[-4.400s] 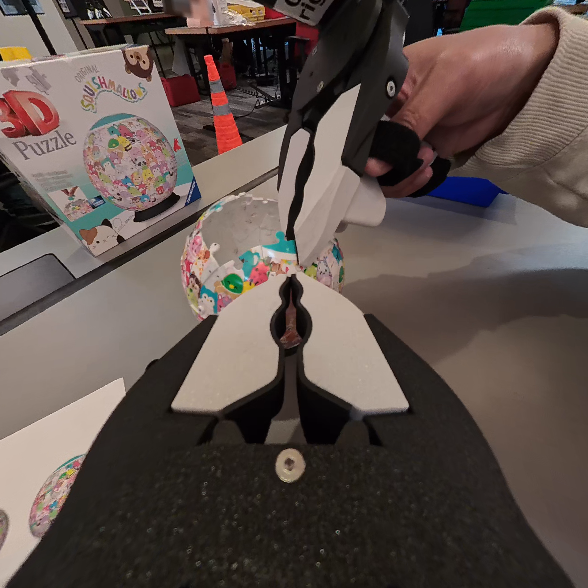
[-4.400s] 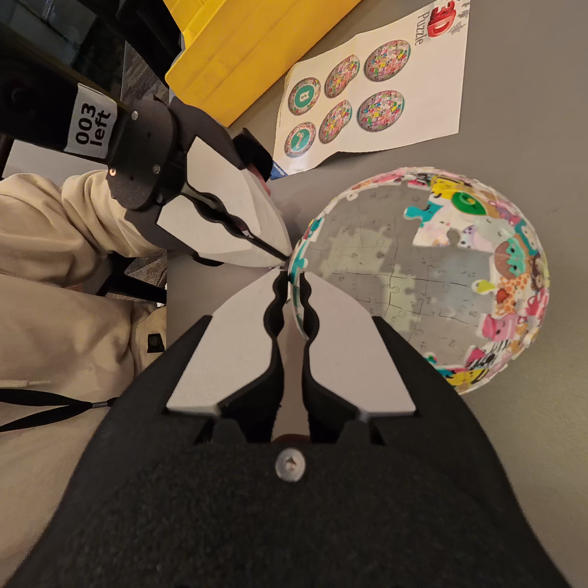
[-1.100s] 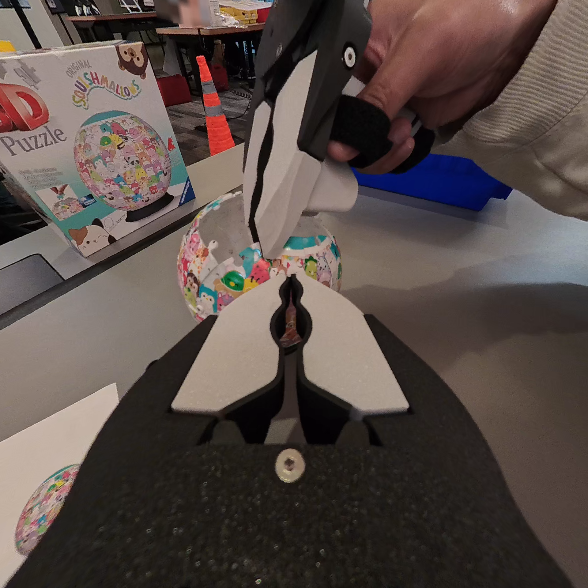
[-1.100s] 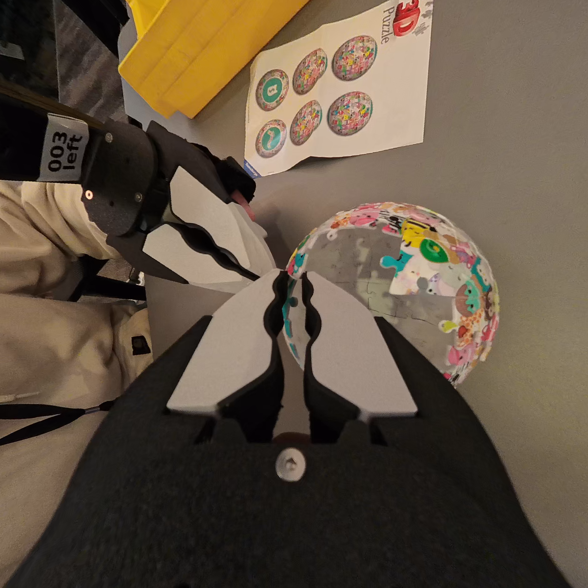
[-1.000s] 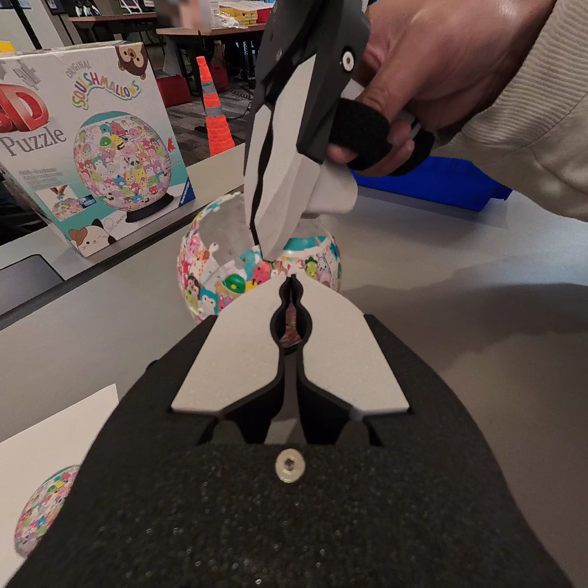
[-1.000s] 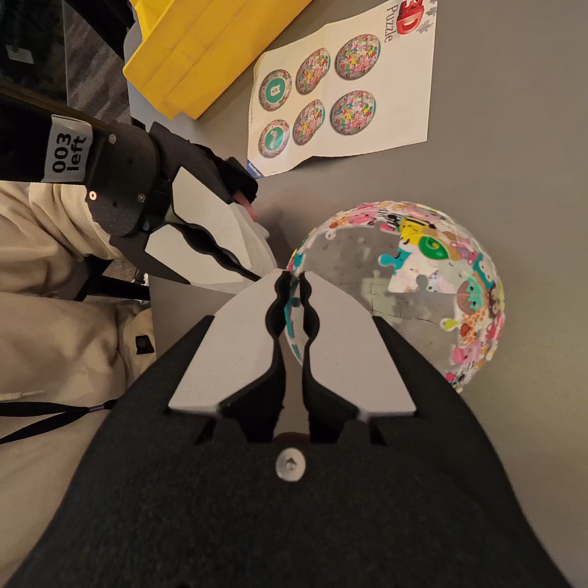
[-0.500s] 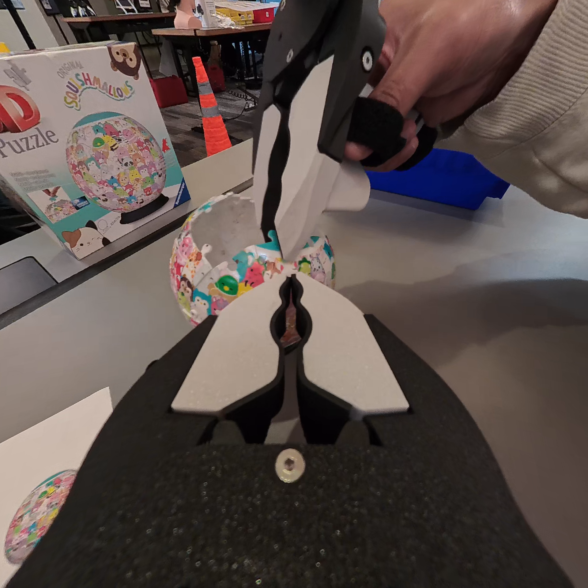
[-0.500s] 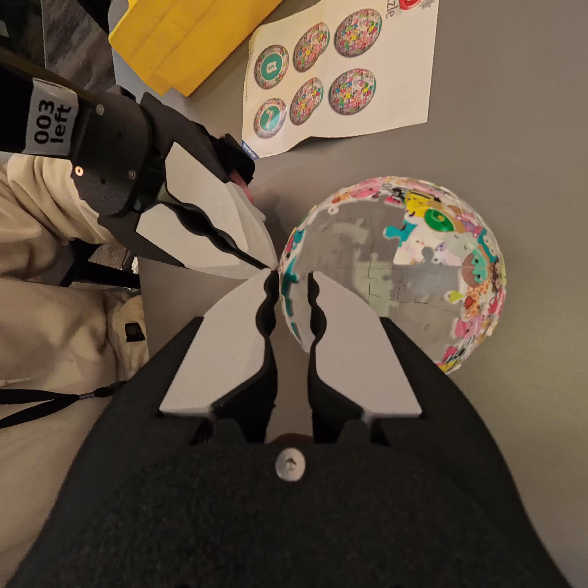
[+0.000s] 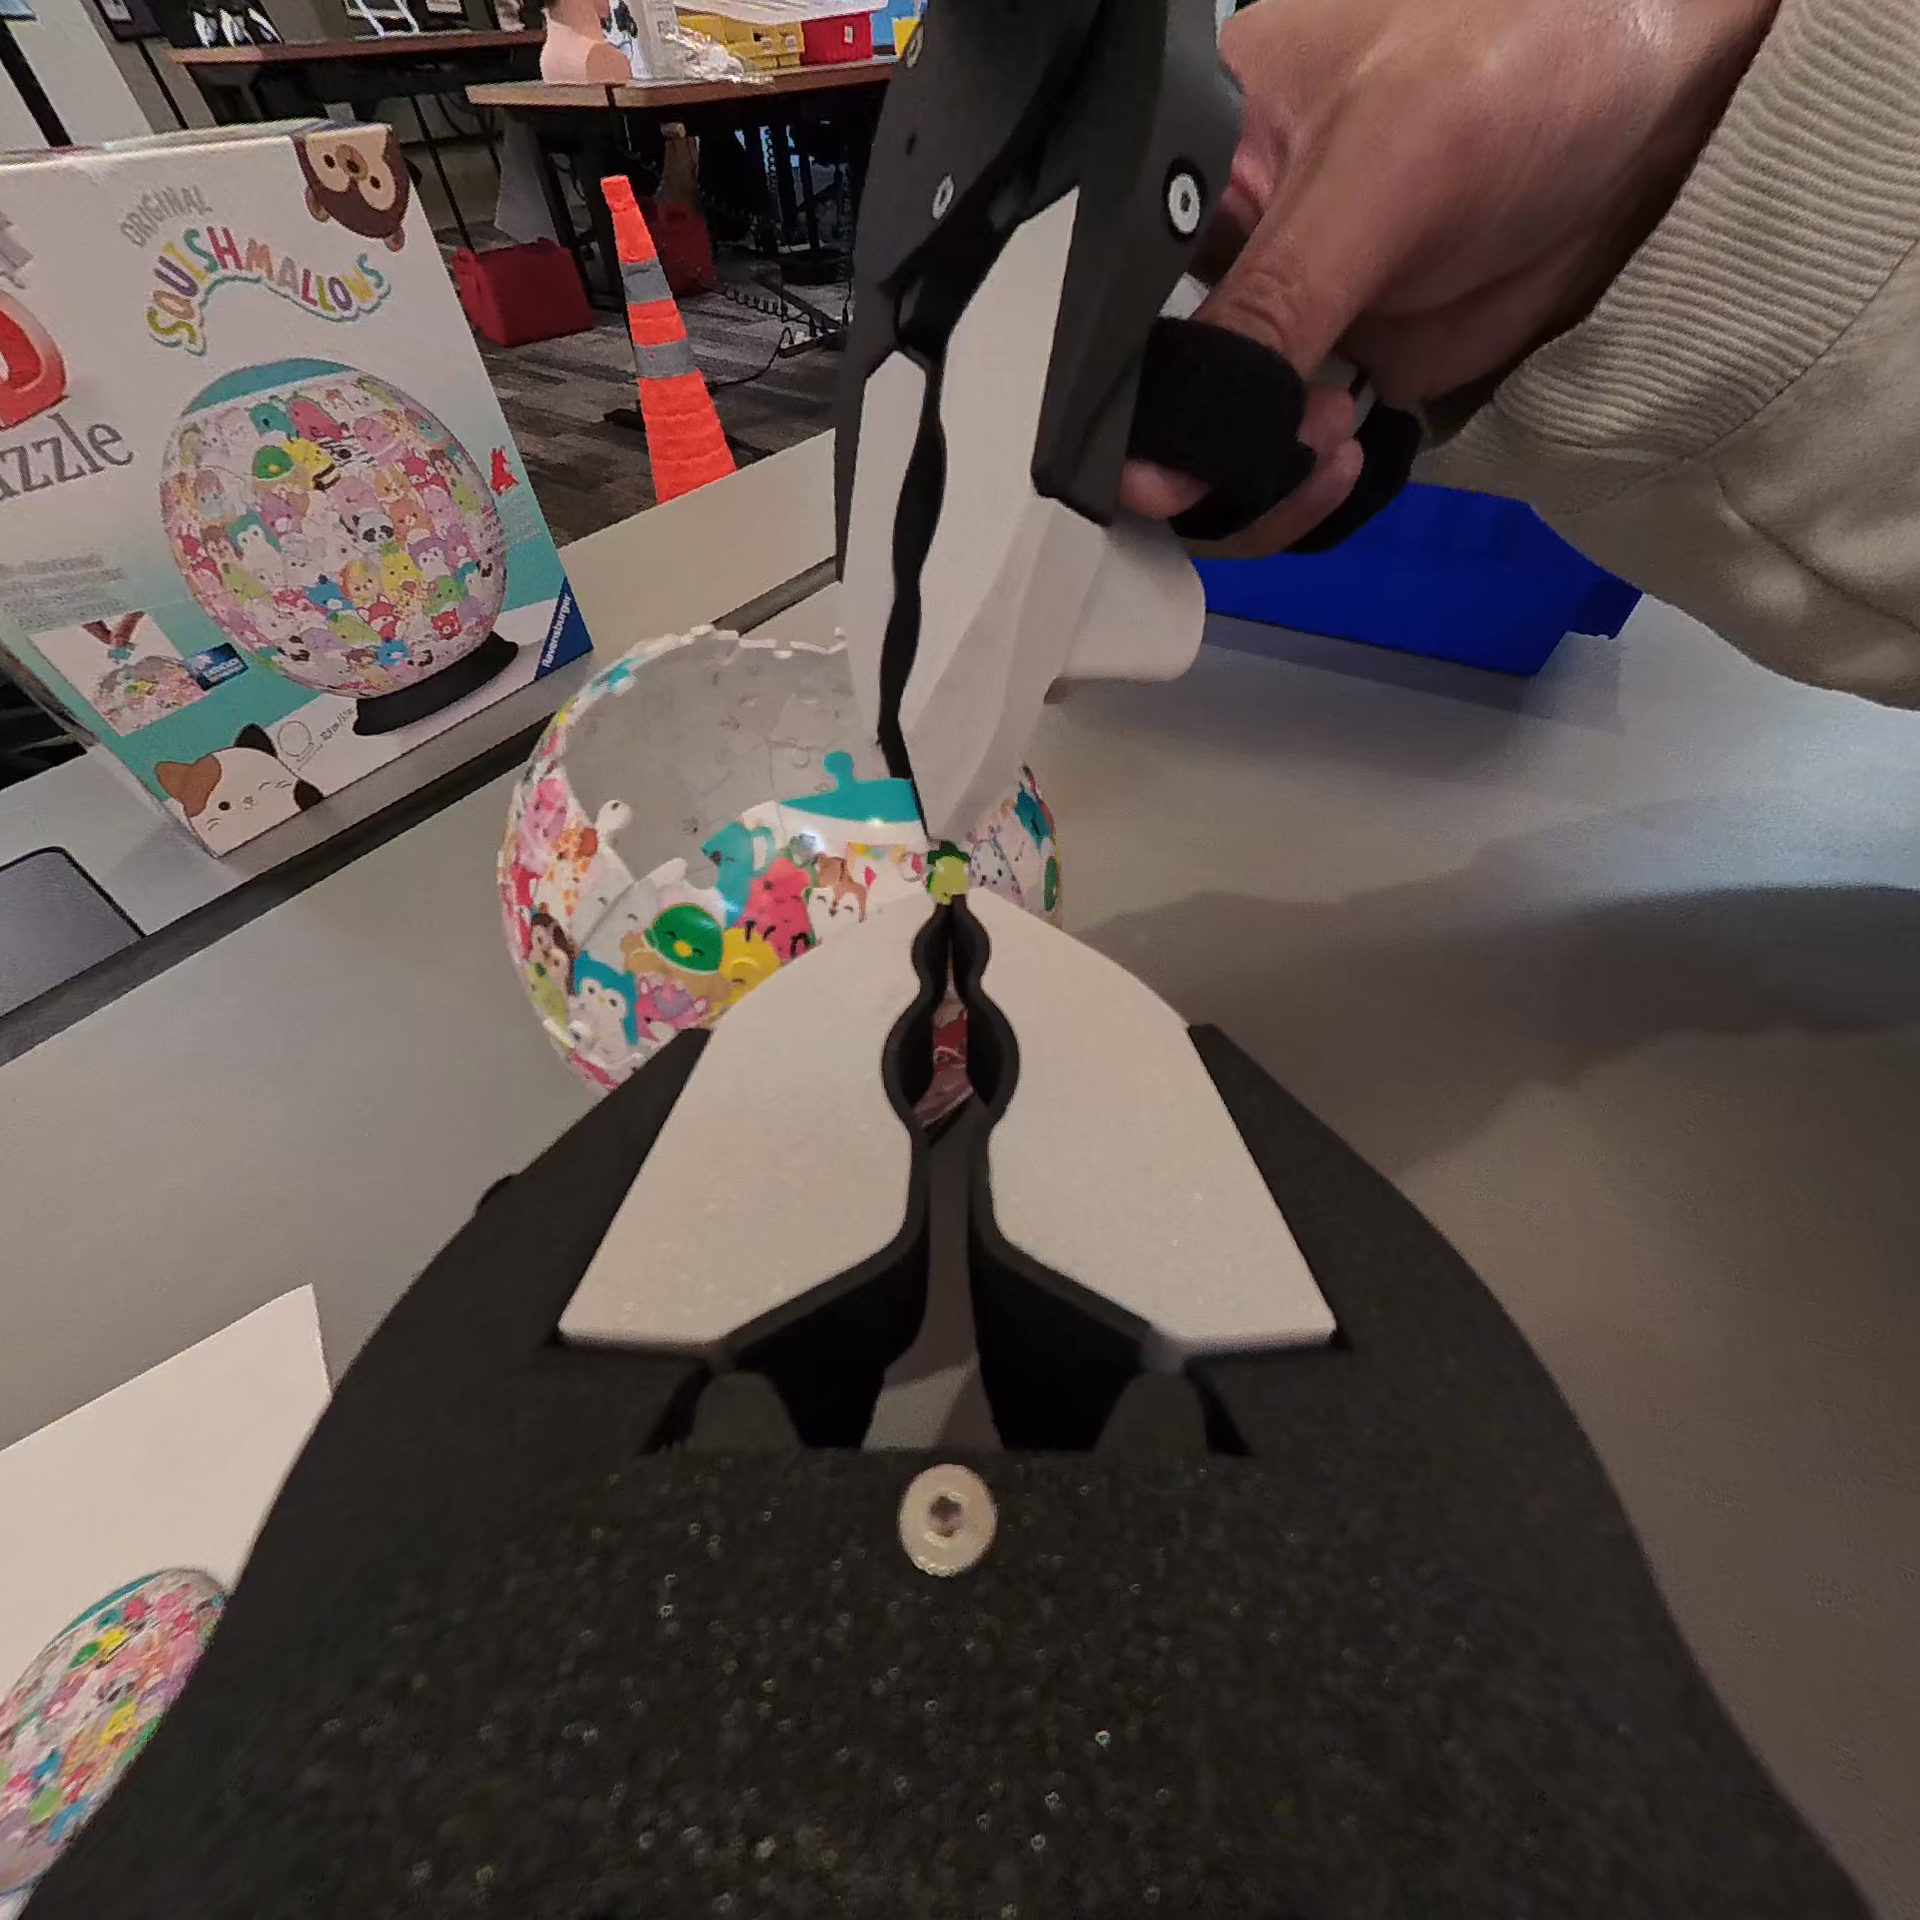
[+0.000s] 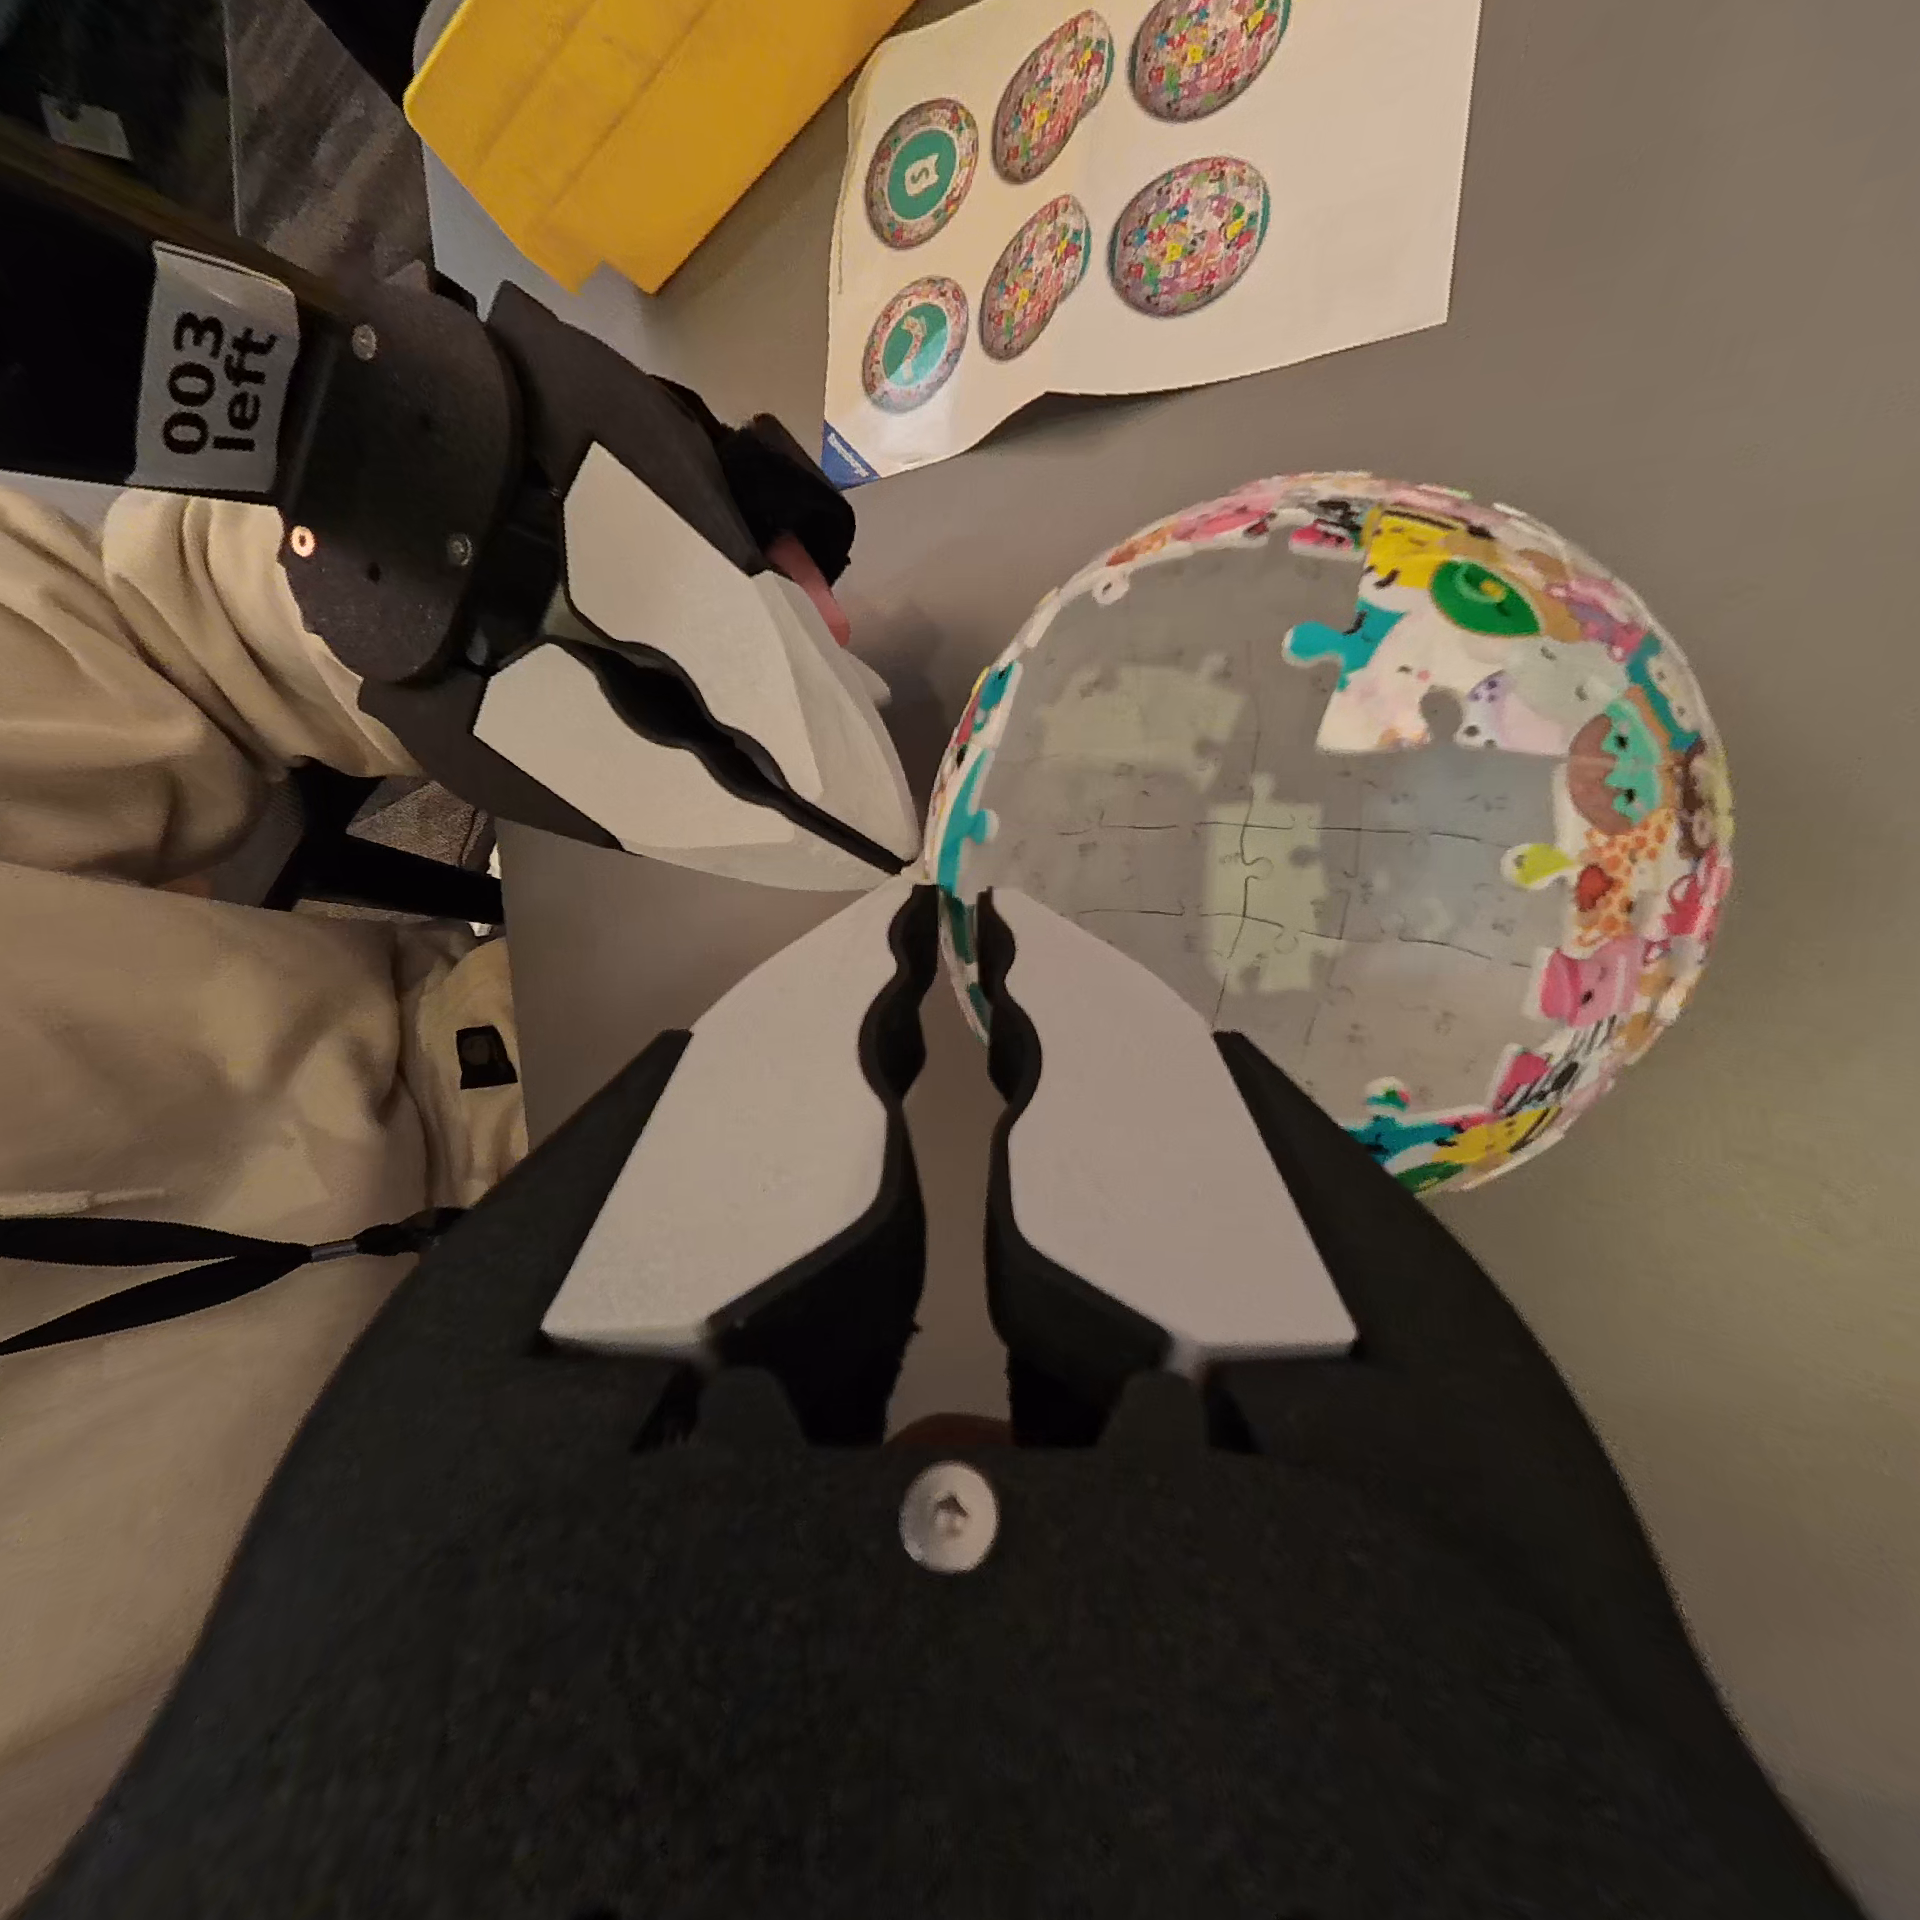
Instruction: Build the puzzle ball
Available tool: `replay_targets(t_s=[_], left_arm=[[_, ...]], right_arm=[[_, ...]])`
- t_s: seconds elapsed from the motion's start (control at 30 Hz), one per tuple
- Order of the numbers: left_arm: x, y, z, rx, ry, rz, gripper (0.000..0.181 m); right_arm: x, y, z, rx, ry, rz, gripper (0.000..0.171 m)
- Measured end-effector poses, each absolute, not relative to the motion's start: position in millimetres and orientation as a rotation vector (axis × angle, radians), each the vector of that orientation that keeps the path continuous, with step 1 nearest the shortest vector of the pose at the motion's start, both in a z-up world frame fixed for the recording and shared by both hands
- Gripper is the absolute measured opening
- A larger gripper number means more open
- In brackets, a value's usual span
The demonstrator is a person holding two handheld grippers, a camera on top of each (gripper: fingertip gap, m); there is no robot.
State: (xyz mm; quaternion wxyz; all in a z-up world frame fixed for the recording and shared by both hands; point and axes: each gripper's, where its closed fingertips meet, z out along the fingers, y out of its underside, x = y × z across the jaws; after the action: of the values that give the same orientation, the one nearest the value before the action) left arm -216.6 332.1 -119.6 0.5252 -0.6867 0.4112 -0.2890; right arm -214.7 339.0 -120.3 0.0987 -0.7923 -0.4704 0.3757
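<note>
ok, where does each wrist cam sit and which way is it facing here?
Left wrist view: on the left gripper, low, looking level across the table at the puzzle ball and puzzle box; own fingers below, right gripper and hand above.
Right wrist view: on the right gripper, looking steeply down into the ball's open shell; own fingers below, left gripper and sleeve at left.
Shared: ball, both grippers, table.

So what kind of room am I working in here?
Probably a lab or workshop rather than a home: more work tables stand behind, an orange traffic cone sits on the floor, and blue and yellow storage bins lie on the grey table.
</note>
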Motion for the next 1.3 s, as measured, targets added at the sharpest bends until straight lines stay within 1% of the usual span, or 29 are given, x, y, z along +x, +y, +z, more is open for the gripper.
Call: replay_targets(t_s=[0.27,0.5,0.7,1.0,1.17,1.2,1.3], left_arm=[[-214.6,332.1,-119.7,-1.644,0.984,-0.696,0.0],[-224.6,337.2,-117.6,-1.648,0.952,-0.686,0.0],[-226.8,340.5,-117.8,-1.651,0.936,-0.689,0.0],[-222.3,337.9,-117.5,-1.643,0.95,-0.677,0.0],[-244.9,341.2,-120.2,-1.663,0.919,-0.641,0.0],[-248.5,342.6,-123.4,-1.673,0.918,-0.63,0.0],[-246.8,342.3,-126.0,-1.658,0.918,-0.646,0.014]], right_arm=[[-216.8,338.8,-120.6,-2.346,-1.381,1.139,0.005],[-211.7,340.6,-119.7,-2.344,-1.376,1.081,0.011],[-211.0,337.2,-122.2,-2.342,-1.397,1.071,0.005],[-212.5,337.3,-122.6,-2.341,-1.417,1.078,0.005],[-211.8,338.0,-122.1,-2.335,-1.408,1.08,0.005],[-210.9,338.5,-122.3,-2.336,-1.403,1.079,0.007],[-209.8,340.1,-121.9,-2.33,-1.38,1.085,0.011]])
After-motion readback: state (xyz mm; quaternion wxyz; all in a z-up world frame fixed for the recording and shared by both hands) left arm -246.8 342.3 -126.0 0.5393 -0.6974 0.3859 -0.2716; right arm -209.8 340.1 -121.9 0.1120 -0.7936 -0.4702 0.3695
